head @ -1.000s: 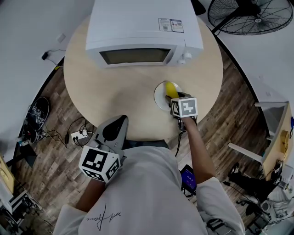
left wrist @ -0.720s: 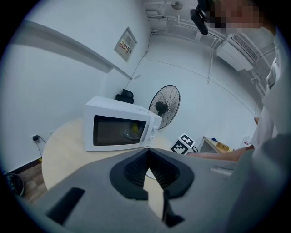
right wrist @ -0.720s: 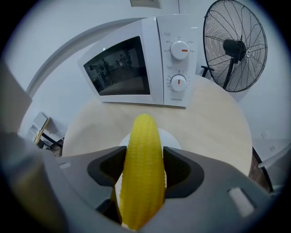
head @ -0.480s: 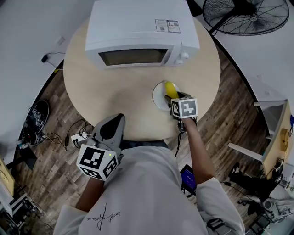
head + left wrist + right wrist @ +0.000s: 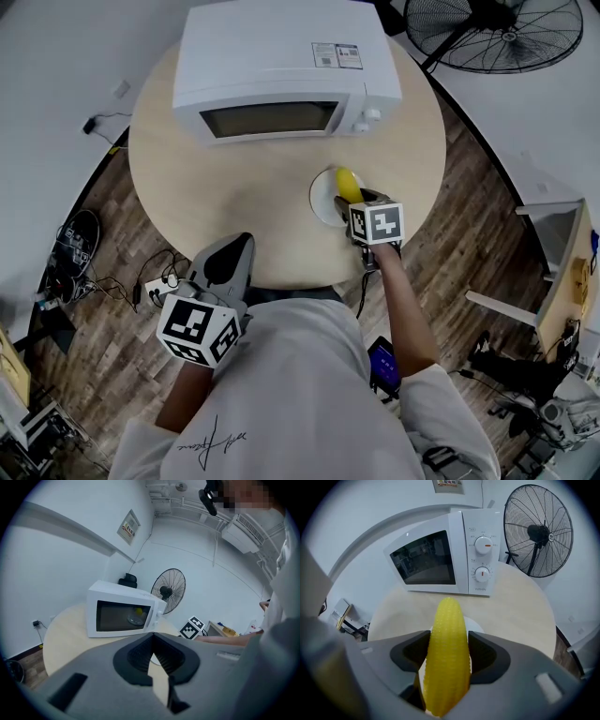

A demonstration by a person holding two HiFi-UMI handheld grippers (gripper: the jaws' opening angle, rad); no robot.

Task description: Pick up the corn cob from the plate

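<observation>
A head view looks steeply down on a round wooden table with a white microwave at its 12 o'clock side. Toward 4 o'clock on the table sits a small white plate. The right tongs reach in from the plate's 5 o'clock edge and pinch a yellow corn cob around its middle, one jaw on each flank. The cob's long axis runs straight out along the tongs, with its tip pointing to about 11 o'clock, toward the microwave. It is over the plate, and whether it has lifted clear cannot be told. The left tongs hang at the table's 6 o'clock edge, well apart from the plate, tips pressed together on nothing. The right hand alone has the cob, so the lift looks likely to go straight up.
</observation>
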